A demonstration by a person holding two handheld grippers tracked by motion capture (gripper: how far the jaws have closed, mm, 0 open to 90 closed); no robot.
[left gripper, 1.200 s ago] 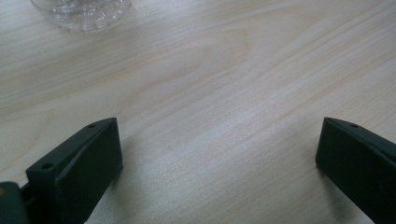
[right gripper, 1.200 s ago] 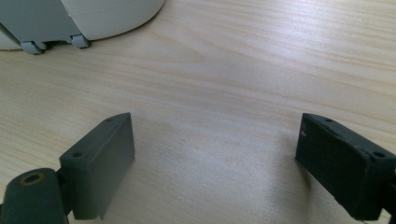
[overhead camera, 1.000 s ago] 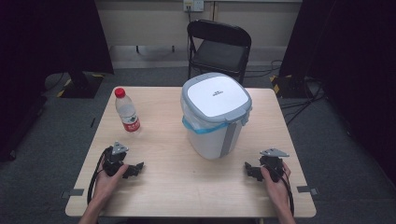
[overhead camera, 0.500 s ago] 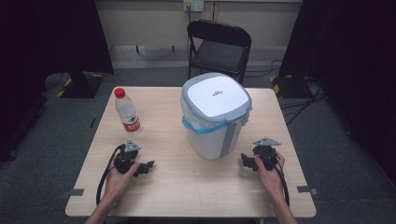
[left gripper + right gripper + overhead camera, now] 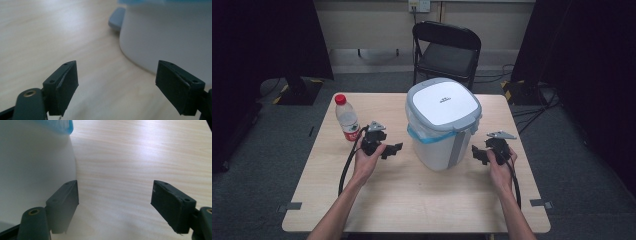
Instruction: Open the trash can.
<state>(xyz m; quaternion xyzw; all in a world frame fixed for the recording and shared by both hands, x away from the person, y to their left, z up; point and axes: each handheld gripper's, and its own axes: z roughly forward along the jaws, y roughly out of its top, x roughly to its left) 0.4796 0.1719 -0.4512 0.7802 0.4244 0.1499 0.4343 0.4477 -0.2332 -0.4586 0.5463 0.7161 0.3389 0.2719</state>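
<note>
White lidded bin (image 5: 443, 125) at frame centre, flanked by spread left gripper (image 5: 393, 149) and spread right gripper (image 5: 478, 153); uneven side pressure could tip it.

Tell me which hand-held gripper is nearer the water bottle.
The left hand-held gripper: it sits between the red-capped water bottle and the white bin; the right hand-held gripper is beyond the bin.
</note>
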